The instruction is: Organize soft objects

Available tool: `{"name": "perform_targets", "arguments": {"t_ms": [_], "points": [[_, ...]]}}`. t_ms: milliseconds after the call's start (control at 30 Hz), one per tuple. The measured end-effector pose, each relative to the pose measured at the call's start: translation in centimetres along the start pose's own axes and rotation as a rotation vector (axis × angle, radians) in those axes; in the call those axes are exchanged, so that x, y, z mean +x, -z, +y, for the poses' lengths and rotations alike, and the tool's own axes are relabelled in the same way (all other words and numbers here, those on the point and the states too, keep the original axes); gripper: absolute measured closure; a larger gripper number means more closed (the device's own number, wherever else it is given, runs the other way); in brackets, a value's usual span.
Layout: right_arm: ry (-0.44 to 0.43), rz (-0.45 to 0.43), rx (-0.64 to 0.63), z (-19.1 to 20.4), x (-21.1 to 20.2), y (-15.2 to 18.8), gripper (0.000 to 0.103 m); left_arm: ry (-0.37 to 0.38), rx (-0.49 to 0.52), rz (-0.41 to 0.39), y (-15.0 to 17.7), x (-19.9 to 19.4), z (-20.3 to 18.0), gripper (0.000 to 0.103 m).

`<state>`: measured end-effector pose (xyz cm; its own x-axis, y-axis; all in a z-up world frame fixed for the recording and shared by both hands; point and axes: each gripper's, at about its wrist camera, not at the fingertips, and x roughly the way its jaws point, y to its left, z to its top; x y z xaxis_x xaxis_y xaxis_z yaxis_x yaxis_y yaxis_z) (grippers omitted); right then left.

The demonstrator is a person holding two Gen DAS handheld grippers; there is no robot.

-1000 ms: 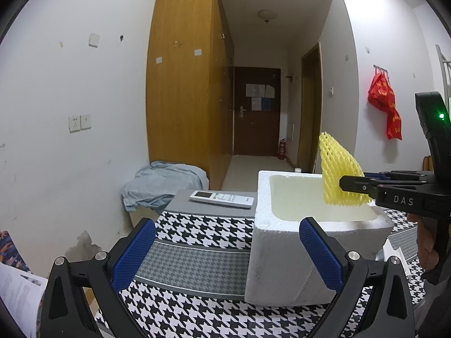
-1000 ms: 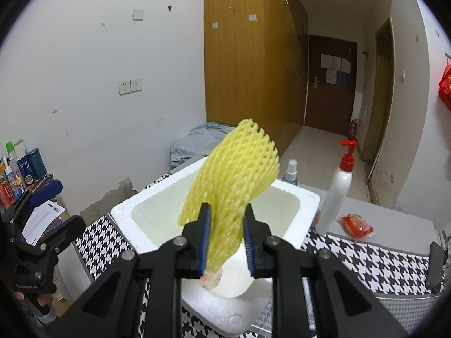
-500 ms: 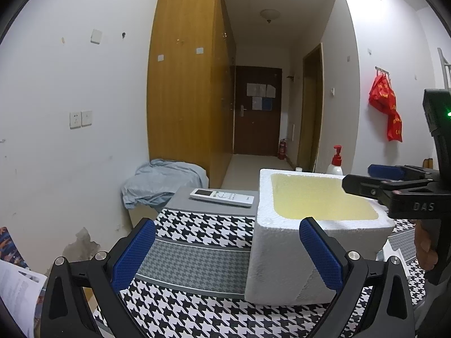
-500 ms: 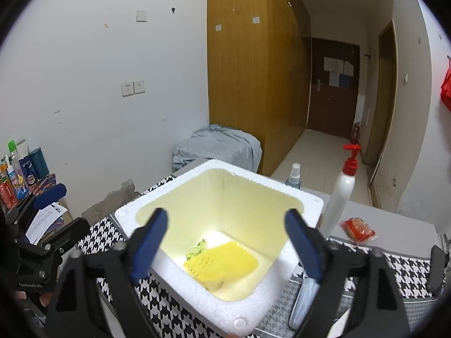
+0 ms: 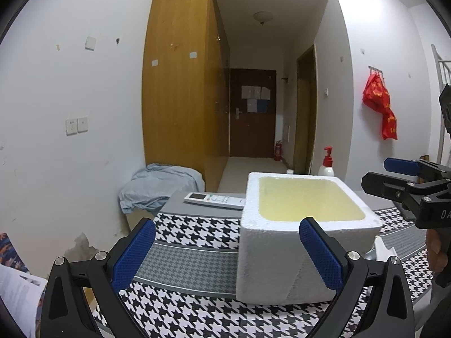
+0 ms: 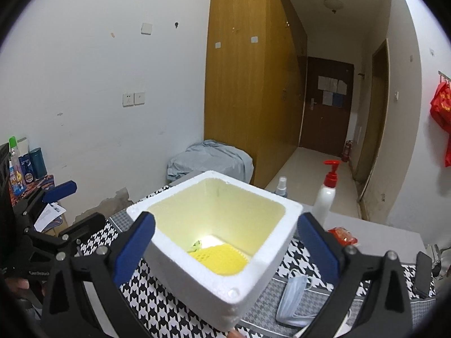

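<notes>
A white wall with a pair of pale switch plates [image 5: 76, 126] fills the left side of the room, and below it a crumpled pale-blue cloth [image 5: 159, 183] lies heaped over a low box against a tall honey-coloured wooden wardrobe [image 5: 184, 90]. In the foreground, the left gripper [image 5: 227, 253], a black frame with blue textured pads, has its two fingers spread wide apart and holds nothing; it hovers above a black-and-white houndstooth tablecloth [image 5: 194, 225]. A white remote control [image 5: 215, 200] lies flat on a grey surface at the far edge of that cloth, just beside the left wall of a square white foam box [image 5: 282, 264], which stands upright on the cloth. In the right wrist view the right gripper [image 6: 225, 248] is poised over this box, its blue-padded fingers likewise spread wide to either side of the box and gripping nothing. Down on the floor of the box lies the yellow foam mesh sleeve [image 6: 218, 259], resting flat toward the near wall, with a small green scrap touching its far left edge. To the right of the box, a light-blue disposable face mask [image 6: 294, 295] lies on the cloth near the box's base. Behind the box stand a small clear spray bottle [image 6: 281, 187] and a white pump bottle with a red top [image 6: 326, 194], both upright. Farther right, a red plastic packet [image 6: 342, 235] lies on a grey surface, and a red bag [image 5: 380, 104] hangs on the right wall.
</notes>
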<state>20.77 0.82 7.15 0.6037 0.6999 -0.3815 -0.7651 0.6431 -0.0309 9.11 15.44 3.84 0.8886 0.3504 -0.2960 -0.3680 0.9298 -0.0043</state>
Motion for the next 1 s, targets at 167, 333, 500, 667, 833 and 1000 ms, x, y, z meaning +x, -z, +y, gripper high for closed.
{"name": "perform_targets", "arguments": {"t_ms": [167, 333, 500, 667, 833, 1000], "points": [[0.013, -0.015, 0.019, -0.5, -1.3, 0.3, 0.001, 0.025, 0.013, -0.003, -0.1, -0.4, -1.0, 0.001], [0.027, -0.032, 0.024, -0.9, -2.6, 0.7, 0.001, 0.041, 0.012, -0.006, -0.2, -1.0, -1.7, 0.001], [0.044, -0.057, 0.029, -1.3, -4.4, 1.0, 0.001, 0.058, 0.031, -0.022, -0.5, -1.8, -2.9, 0.001], [0.080, -0.086, 0.038, -1.8, -6.6, 1.5, 0.001, 0.082, 0.037, -0.041, -0.7, -2.8, -3.9, 0.001], [0.106, -0.107, 0.063, -2.5, -8.6, 2.2, 0.001, 0.100, 0.060, -0.059, -0.4, -3.9, -5.3, 0.001], [0.127, -0.129, 0.071, -2.5, -10.4, 2.8, 0.001, 0.135, 0.038, -0.075, 0.0, -4.7, -6.1, 0.001]]}}
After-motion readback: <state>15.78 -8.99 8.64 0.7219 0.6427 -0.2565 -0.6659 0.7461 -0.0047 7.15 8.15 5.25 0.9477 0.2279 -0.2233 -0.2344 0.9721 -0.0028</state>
